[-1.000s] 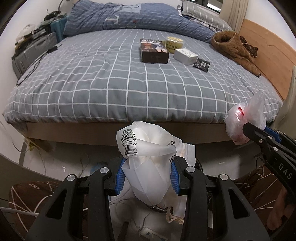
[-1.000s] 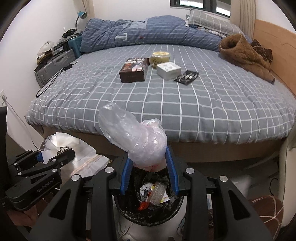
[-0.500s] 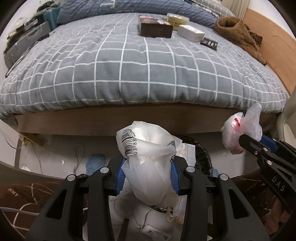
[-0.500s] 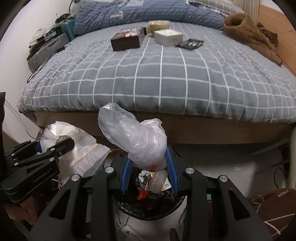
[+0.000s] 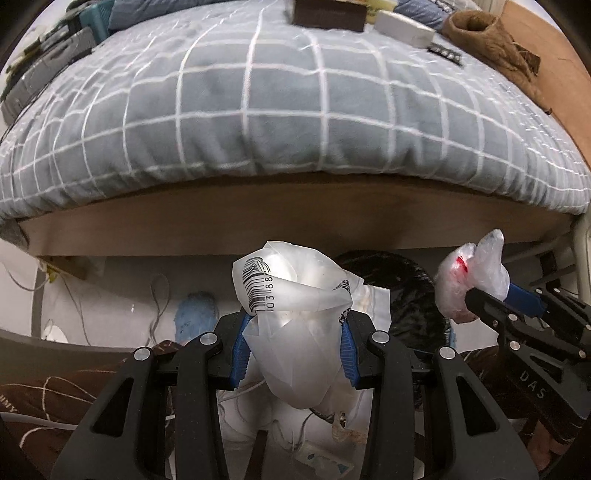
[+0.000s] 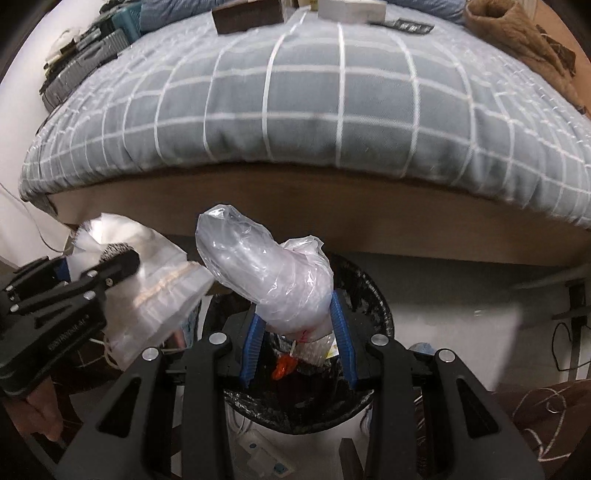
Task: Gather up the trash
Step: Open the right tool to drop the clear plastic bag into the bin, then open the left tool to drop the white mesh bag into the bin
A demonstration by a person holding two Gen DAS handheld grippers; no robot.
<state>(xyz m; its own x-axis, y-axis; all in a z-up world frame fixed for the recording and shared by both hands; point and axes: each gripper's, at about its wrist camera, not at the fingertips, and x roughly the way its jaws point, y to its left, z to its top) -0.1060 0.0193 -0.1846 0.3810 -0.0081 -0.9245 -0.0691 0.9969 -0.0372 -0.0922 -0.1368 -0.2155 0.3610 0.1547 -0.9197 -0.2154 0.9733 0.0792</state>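
The left gripper (image 5: 293, 349) is clamped on a milky white plastic bag (image 5: 295, 325) printed with a barcode and digits "103 88", just beside the black-lined round trash bin (image 6: 373, 295). The right gripper (image 6: 297, 334), its arm lettered "DAS", pinches a crumpled clear plastic bag (image 6: 269, 273) over that bin. Beyond stands the grey checked bed (image 6: 295, 110).

bed (image 5: 280, 122): dark box (image 5: 327, 13) | white box (image 5: 404, 27) | brown coat (image 5: 491, 48) | black packet (image 5: 445, 51)

Grey checked bed (image 5: 280, 110), brown jacket (image 5: 491, 48)

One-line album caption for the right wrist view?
Right gripper holds a clear plastic bag above the black trash bin beside the bed.
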